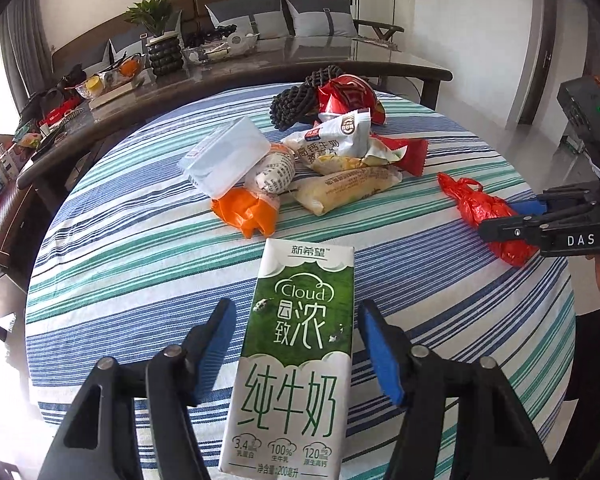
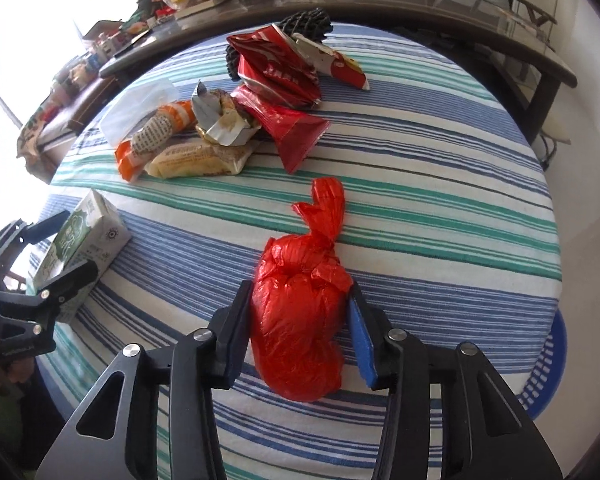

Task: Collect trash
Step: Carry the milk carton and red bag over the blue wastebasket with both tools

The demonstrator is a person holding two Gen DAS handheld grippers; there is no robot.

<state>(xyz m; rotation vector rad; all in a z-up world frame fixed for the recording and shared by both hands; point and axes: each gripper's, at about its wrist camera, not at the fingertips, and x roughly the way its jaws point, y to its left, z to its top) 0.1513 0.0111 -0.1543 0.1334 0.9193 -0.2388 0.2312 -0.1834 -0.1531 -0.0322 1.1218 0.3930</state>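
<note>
Red plastic bag (image 2: 300, 320) lies near the tabletop's (image 2: 440, 208) right edge, knot end pointing away, squeezed by my right gripper (image 2: 296, 340). My left gripper (image 1: 296, 352) straddles the milk carton (image 1: 292, 360), gaps showing, its long side pointing away.

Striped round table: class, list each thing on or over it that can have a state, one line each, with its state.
Green and white milk carton: lying flat between the left gripper's pads.
Left gripper: open, a gap on either side of the carton.
Red plastic bag: knotted shut, lying on the cloth.
Right gripper: shut on the bag.
Red foil snack packet: crumpled, torn open.
</note>
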